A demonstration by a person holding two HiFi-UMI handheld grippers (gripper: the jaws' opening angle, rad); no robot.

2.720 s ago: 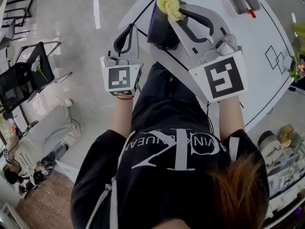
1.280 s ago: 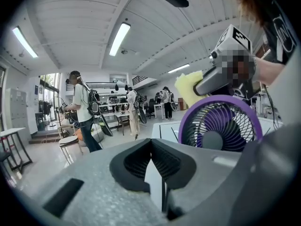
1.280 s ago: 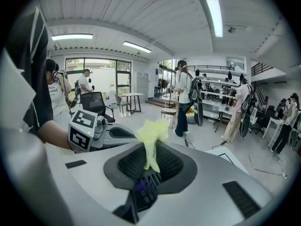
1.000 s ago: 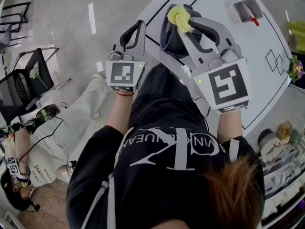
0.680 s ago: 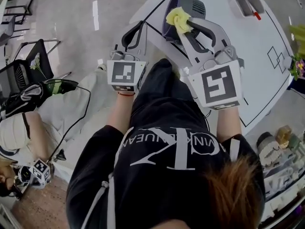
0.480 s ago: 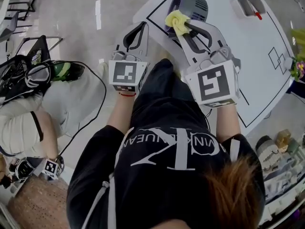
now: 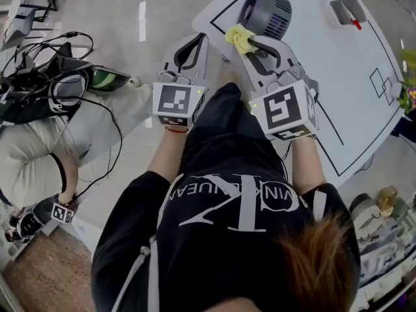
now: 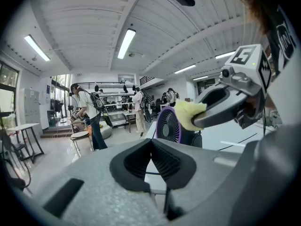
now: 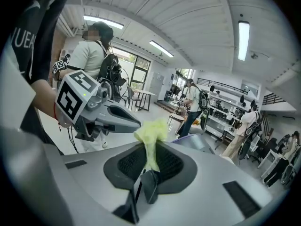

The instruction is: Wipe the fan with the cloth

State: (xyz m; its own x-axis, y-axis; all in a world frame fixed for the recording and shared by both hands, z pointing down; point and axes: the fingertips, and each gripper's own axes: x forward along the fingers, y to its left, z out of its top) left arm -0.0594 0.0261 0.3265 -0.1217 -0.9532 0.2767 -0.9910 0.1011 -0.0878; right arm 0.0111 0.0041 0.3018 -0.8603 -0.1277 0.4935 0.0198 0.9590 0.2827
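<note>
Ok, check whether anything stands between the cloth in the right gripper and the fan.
Nothing visible does. The right gripper holds the yellow cloth right beside the fan and its purple rim, with only bare white table nearby. The left gripper is shut, empty, off to the left.
</note>
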